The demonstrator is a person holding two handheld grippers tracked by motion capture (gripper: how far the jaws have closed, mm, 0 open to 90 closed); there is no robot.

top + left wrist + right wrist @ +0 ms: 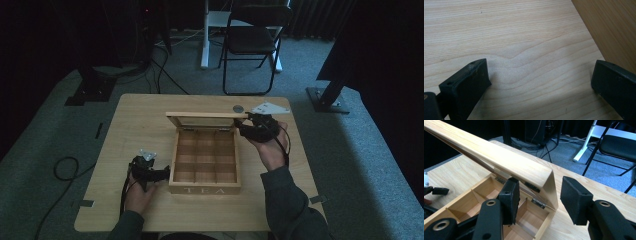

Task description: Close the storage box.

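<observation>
A wooden tea box point(205, 189) marked TEA stands in the middle of the table, its several compartments point(469, 205) bare. Its lid point(205, 115) is raised and tilted back on its hinges point(537, 203). My right gripper point(245, 123) is at the lid's right end. In the right gripper view its jaws point(540, 186) straddle the lid's end corner point(549, 185), with gaps at the pads, so it is open. My left gripper point(166, 173) rests low on the table beside the box's left wall point(614, 30). It is open point(540, 72) with only bare wood between its jaws.
The light wooden table point(140, 115) has free surface left and right of the box. A small round dark disc point(238, 108) lies behind the lid. Beyond the table stand a black folding chair point(252, 37) and a white desk leg point(205, 35). Cables point(65, 167) lie on the carpet.
</observation>
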